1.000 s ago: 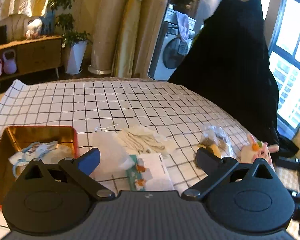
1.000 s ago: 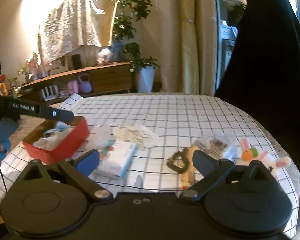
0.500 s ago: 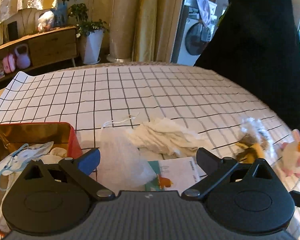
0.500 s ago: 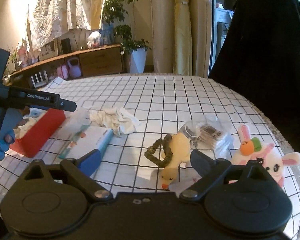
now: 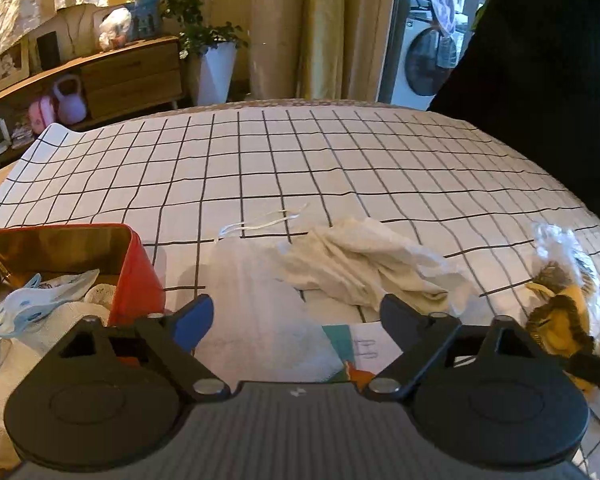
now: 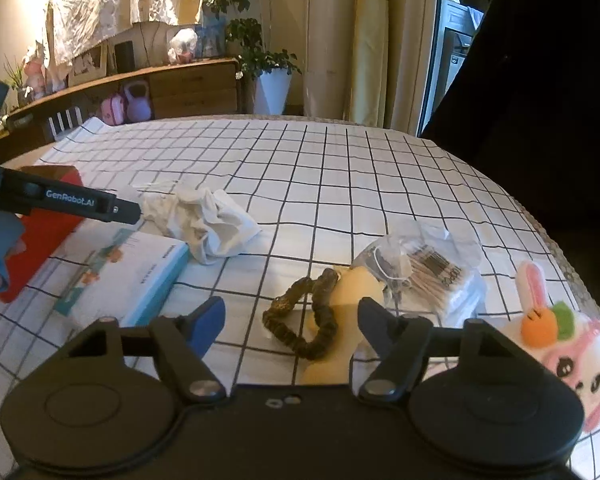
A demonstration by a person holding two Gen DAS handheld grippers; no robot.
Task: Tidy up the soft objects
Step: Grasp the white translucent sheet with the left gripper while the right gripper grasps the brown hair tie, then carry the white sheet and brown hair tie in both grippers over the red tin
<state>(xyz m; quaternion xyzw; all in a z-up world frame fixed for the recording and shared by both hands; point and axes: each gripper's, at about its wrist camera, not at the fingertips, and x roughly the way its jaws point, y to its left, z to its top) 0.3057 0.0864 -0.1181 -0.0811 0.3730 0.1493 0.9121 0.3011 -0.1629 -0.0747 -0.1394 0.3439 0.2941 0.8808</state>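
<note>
Crumpled white cloth (image 5: 372,268) and yellow plush (image 6: 340,320) on checked tablecloth (image 5: 300,160)

One legible marking is found: the white lettering "GenRobot.AI" runs along the black finger of the left gripper (image 6: 60,202), seen in the right wrist view at the left edge. The flat white box with a teal edge (image 6: 124,276) carries small dark print along its top face and orange pictures, but the print is too small to read in either view. The clear bag of cotton swabs (image 6: 428,272) bears a dark label whose characters cannot be made out. No other text, number or sign can be read.
</note>
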